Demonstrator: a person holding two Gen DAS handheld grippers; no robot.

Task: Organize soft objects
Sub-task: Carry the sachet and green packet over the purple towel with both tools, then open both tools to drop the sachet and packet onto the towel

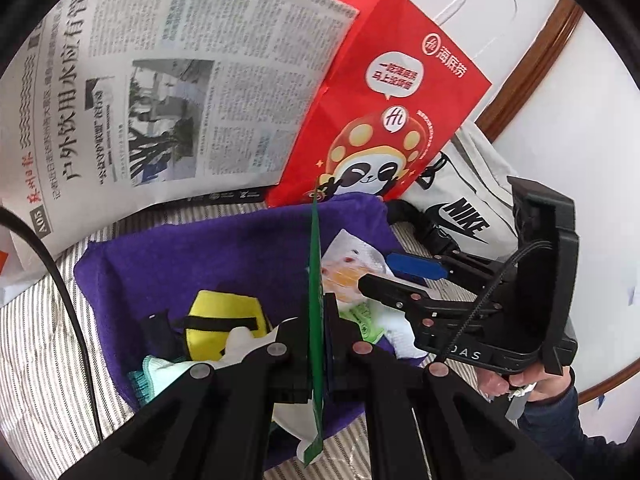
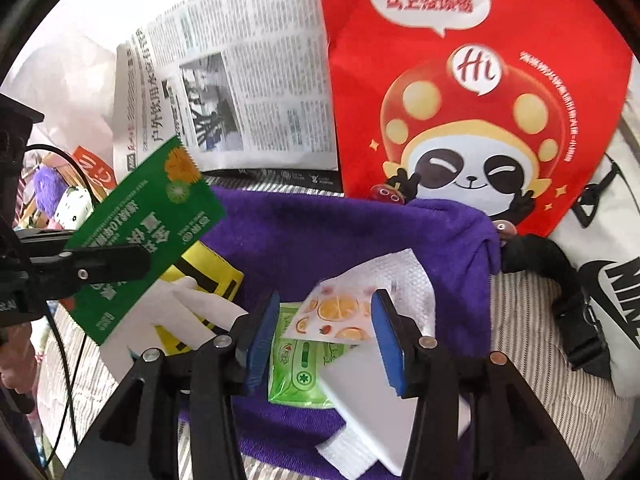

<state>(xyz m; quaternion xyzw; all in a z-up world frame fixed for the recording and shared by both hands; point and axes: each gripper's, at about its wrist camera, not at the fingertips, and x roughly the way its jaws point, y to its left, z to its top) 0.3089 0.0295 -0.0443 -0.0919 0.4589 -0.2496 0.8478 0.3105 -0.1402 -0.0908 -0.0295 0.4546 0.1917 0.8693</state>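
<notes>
My left gripper (image 1: 316, 316) is shut on a flat green packet (image 1: 314, 264), seen edge-on here and face-on in the right wrist view (image 2: 148, 232). My right gripper (image 2: 325, 336) stands open, its blue pads (image 2: 264, 340) apart over a fruit-print packet (image 2: 336, 312), a light green wipes pack (image 2: 300, 376) and a white block (image 2: 372, 396). These lie on a purple towel (image 2: 320, 232) spread on the striped cover. A yellow pouch (image 1: 224, 320) with a black strap lies on the towel's left part. The right gripper (image 1: 394, 274) also shows from the side.
A newspaper (image 1: 180, 80) and a red paper bag (image 1: 392, 112) with a panda print stand behind the towel. A white Nike bag (image 1: 460, 208) with black straps lies at the right. A black cable (image 1: 60, 280) runs along the left. A hand (image 1: 504, 384) holds the right gripper.
</notes>
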